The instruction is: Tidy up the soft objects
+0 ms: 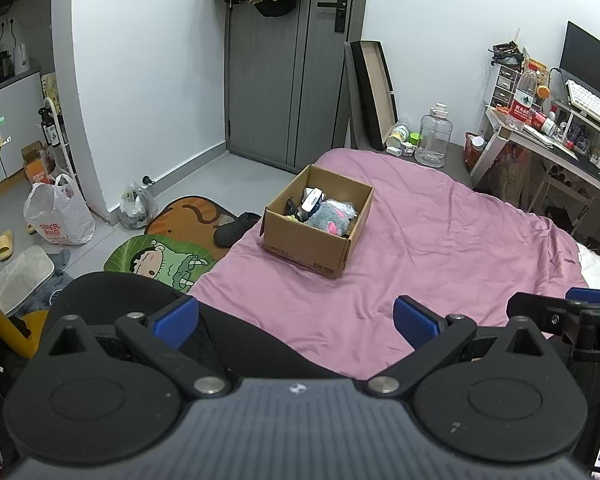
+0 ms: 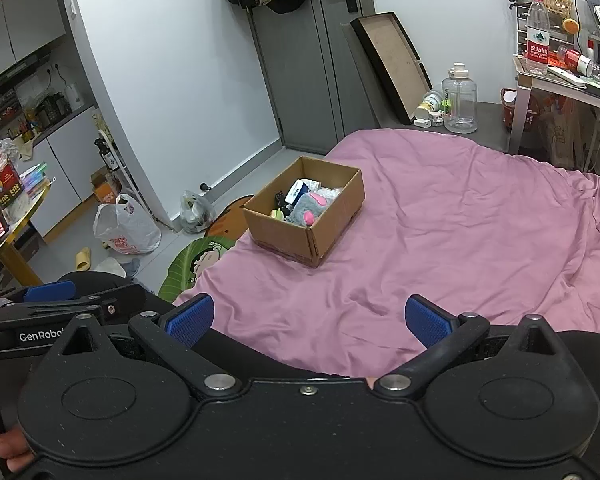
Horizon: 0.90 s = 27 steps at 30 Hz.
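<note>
An open cardboard box (image 1: pixel 300 240) (image 2: pixel 284 236) stands on the pink bedsheet (image 1: pixel 440 248) (image 2: pixel 480 220) near the bed's left edge. Inside it lie a grey plush toy with pink patches (image 1: pixel 328 219) (image 2: pixel 307 207), a white and dark item (image 1: pixel 313 200) (image 2: pixel 296 191), clear plastic wrap and small dark things. My left gripper (image 1: pixel 296 320) is open with nothing between its blue pads, held low over the near end of the bed. My right gripper (image 2: pixel 309 318) is open and empty too, well short of the box. Each gripper's side shows at the edge of the other's view.
Cartoon floor mats (image 1: pixel 164 260) and a black shoe (image 1: pixel 232 228) lie left of the bed. Plastic bags (image 1: pixel 58 212) sit by the curved wall. A large water jug (image 1: pixel 434 136), a leaning tray (image 1: pixel 374 92) and a cluttered desk (image 1: pixel 560 136) stand beyond the bed. A grey door (image 1: pixel 284 60) is behind.
</note>
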Motion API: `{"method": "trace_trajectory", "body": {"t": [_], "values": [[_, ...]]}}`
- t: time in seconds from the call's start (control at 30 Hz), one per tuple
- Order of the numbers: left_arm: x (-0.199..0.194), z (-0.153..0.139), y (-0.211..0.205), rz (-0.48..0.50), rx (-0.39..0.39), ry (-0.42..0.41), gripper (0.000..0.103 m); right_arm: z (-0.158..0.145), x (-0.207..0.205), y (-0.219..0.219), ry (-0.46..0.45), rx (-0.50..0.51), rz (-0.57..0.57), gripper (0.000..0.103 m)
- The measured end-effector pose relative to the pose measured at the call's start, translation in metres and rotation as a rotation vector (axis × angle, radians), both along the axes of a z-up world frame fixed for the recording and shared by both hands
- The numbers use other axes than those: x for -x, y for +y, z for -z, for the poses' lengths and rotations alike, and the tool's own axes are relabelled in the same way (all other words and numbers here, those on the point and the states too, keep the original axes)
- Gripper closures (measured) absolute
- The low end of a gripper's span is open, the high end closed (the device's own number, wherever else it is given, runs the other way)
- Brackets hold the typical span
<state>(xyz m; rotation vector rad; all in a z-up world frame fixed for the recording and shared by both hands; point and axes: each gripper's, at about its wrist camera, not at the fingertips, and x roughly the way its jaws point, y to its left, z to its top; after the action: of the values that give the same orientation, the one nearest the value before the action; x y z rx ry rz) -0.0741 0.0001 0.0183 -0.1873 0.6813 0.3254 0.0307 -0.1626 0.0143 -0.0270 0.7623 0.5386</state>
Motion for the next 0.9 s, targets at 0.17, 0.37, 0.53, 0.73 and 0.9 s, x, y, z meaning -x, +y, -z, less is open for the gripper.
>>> {"method": "trace_trajectory", "body": {"t": [0.17,0.37,0.53,0.73,0.9], "values": [[0.0005,-0.0002,-0.0002,0.001,0.0,0.002,0.0,0.0006,-0.0015,0.0003,0.007,0.002,0.001,0.0],[0.0002,0.0,-0.0004,0.001,0.001,0.005,0.0,-0.0002,-0.0032,0.0005,0.008,0.003,0.007,0.0],[-0.0001,0.0003,-0.0001,0.001,0.003,0.006,0.0,0.0001,-0.0038,0.0008,0.008,0.003,0.004,0.0],[-0.0027,0.0032,0.002,-0.005,0.007,0.017,0.0,-0.0004,-0.0042,0.0017,0.011,0.005,0.003,0.0],[-0.0033,0.0036,0.0024,-0.002,0.014,0.02,0.0,-0.0002,-0.0051,0.0025,0.012,0.008,0.002,0.0]]}}
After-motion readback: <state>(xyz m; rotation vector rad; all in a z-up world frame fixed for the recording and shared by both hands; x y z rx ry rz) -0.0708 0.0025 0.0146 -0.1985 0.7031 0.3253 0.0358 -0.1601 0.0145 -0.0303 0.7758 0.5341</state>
